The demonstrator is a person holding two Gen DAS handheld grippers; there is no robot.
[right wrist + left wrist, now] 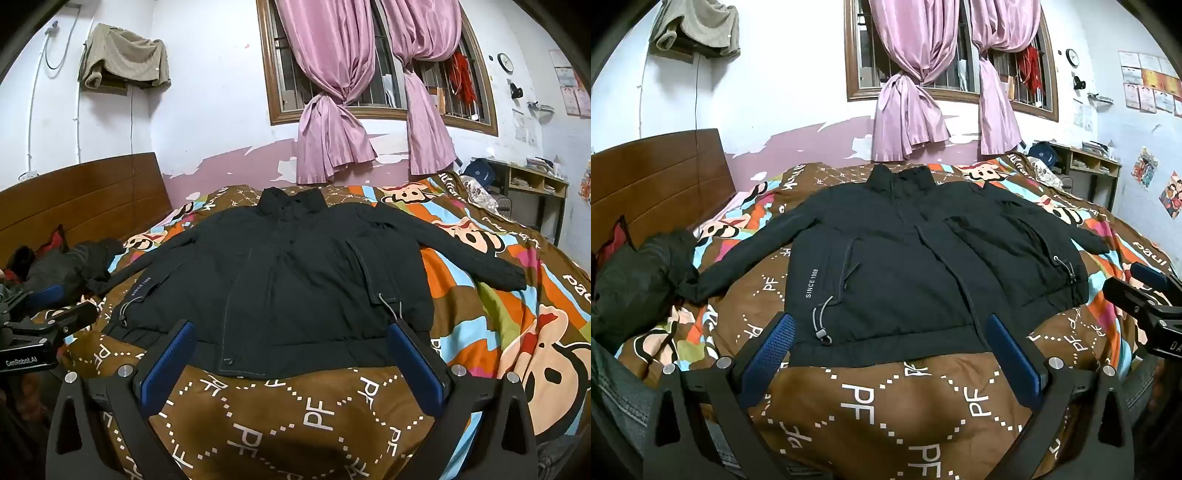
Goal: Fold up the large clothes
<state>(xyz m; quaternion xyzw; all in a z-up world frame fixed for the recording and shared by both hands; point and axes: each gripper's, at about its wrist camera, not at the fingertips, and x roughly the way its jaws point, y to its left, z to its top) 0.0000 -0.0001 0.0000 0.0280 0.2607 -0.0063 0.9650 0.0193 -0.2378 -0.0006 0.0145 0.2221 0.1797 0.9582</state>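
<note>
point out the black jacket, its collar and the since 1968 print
black jacket point(905, 273), left wrist view, middle of the front
collar point(291, 201), right wrist view, stand-up neck
SINCE 1968 print point(812, 283), left wrist view, white lettering

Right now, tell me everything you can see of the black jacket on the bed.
The black jacket lies flat, front up, on the patterned bedspread, collar toward the window, hem nearest the cameras. The front looks closed, both sleeves spread outward. The fabric looks matte, lightly padded. White "SINCE 1968" lettering and drawcords with toggles show near the hem. One cuff reaches a dark bundle by the headboard. Neither open gripper touches it.
</note>
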